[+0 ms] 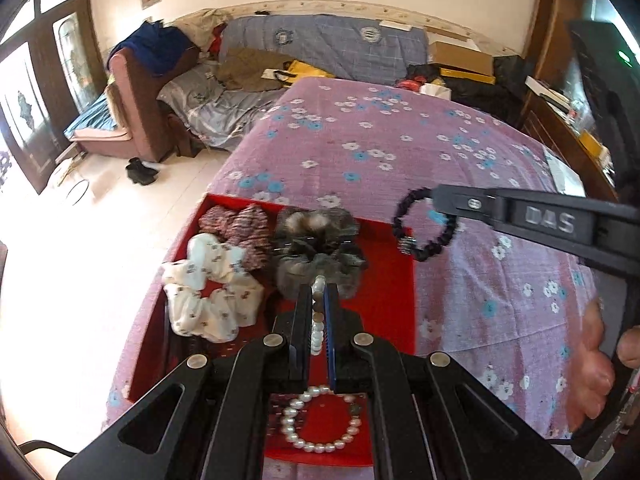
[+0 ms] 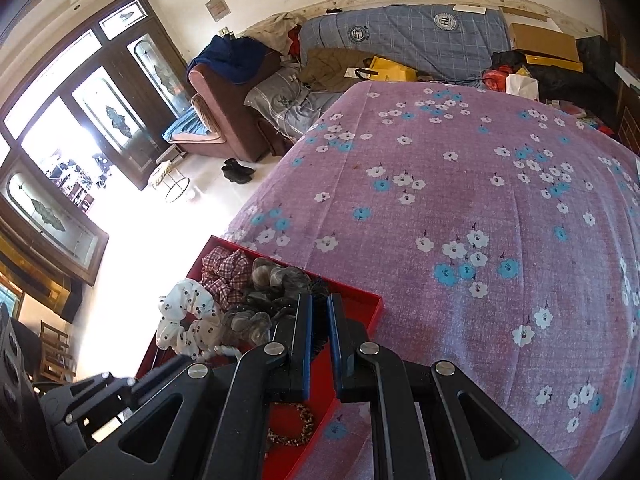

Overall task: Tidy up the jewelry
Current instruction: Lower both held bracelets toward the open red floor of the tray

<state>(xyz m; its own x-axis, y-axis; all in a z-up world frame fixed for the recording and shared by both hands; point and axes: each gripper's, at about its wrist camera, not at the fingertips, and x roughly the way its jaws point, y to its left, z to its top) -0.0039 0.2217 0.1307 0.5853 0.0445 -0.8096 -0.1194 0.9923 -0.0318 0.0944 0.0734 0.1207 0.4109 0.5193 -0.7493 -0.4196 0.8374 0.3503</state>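
Note:
A red tray lies on the purple flowered bed. In it lie a white scrunchie, a plaid scrunchie and a grey furry scrunchie. My left gripper is shut on a pearl bracelet and holds it over the tray. A second pearl bracelet lies in the tray's near part. My right gripper is shut on a black beaded bracelet, which hangs over the tray's right edge. In the right wrist view the gripper holds the black bracelet above the tray; a brown beaded bracelet lies below.
The purple flowered bedspread stretches right and far of the tray. A cluttered sofa stands beyond the bed. The floor drops off left of the tray, with black shoes on it. A wooden cabinet stands at the right.

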